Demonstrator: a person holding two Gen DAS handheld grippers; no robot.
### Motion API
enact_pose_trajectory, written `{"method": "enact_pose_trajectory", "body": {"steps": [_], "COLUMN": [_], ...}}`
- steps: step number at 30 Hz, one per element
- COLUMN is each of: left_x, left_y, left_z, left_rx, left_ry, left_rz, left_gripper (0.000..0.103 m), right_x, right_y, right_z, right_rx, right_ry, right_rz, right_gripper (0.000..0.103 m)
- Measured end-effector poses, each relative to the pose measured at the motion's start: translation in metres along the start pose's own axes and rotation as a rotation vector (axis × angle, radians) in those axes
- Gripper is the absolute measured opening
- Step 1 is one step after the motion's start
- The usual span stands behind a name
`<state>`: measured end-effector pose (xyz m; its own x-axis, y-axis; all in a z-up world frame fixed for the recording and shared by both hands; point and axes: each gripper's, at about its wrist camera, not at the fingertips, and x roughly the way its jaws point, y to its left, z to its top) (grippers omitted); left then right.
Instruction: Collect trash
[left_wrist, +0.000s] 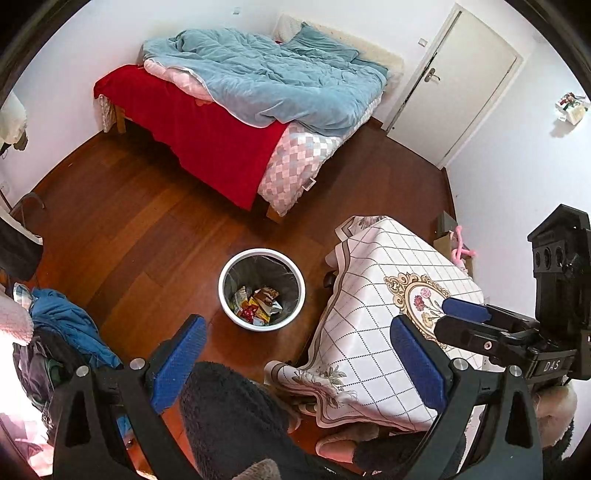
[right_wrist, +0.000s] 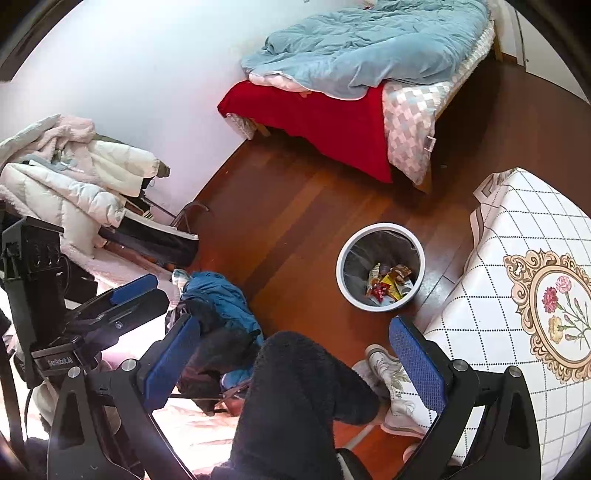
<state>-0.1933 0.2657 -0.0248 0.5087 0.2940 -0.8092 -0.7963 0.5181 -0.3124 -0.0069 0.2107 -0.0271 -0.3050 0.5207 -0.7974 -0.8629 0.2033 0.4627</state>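
The left gripper (left_wrist: 299, 365) is held wide apart, and nothing is seen between its 2 blue pads (left_wrist: 177, 363). The right gripper (right_wrist: 295, 365) is spread equally wide and is also empty; it touches nothing. Both are held high above the floor (left_wrist: 122, 221). The trash (left_wrist: 258, 304), a heap of coloured wrappers, lies at the bottom of the white bin (left_wrist: 227, 299), which stands on the floor just beside the table (left_wrist: 369, 332) with the checked cloth.
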Motion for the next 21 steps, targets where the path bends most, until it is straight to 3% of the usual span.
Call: {"method": "enact_pose_trajectory", "body": {"steps": [21], "left_x": [0.003], "left_y": [0.000], "left_z": [0.001], "left_rx": [-0.006], "left_ry": [-0.010], "left_rz": [0.028], "left_gripper": [0.101], "right_x": [0.013], "right_y": [-0.005], "right_z": [0.002], "right_rx": [-0.004], "right_ry": [0.037], "right_rz": [-0.036], "right_gripper": [0.103]}}
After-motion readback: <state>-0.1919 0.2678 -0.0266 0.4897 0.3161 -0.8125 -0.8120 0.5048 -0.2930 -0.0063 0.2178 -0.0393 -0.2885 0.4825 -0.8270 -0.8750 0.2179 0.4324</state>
